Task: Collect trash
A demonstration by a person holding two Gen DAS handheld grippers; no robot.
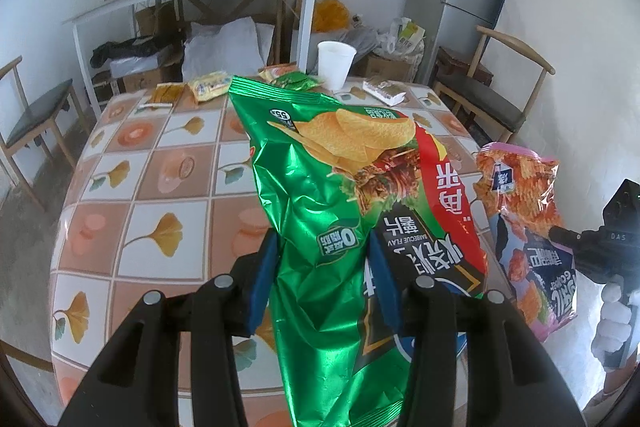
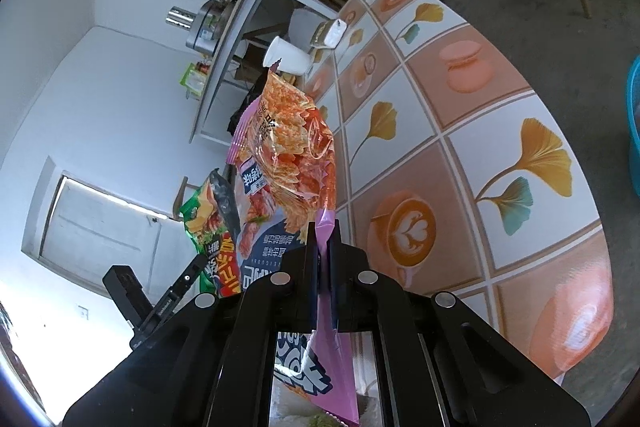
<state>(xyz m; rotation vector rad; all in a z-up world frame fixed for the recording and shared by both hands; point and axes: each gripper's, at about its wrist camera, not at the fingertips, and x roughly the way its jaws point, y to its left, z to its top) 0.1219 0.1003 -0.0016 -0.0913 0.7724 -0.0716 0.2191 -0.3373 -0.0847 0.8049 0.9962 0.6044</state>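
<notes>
Green foil crinkles between the blue pads of the left gripper (image 1: 322, 283), which grips the green chip bag (image 1: 340, 187) by its waist and holds it above the patterned table (image 1: 132, 195). The right gripper (image 2: 323, 267) is clamped tight on the edge of the pink snack bag (image 2: 288, 163), also held off the table. Both bags look slippery; a thin edge grip like that could slide free if swung. Small wrappers (image 1: 208, 87) and a white paper cup (image 1: 335, 63) wait at the far side, and a careless pass might topple the cup.
</notes>
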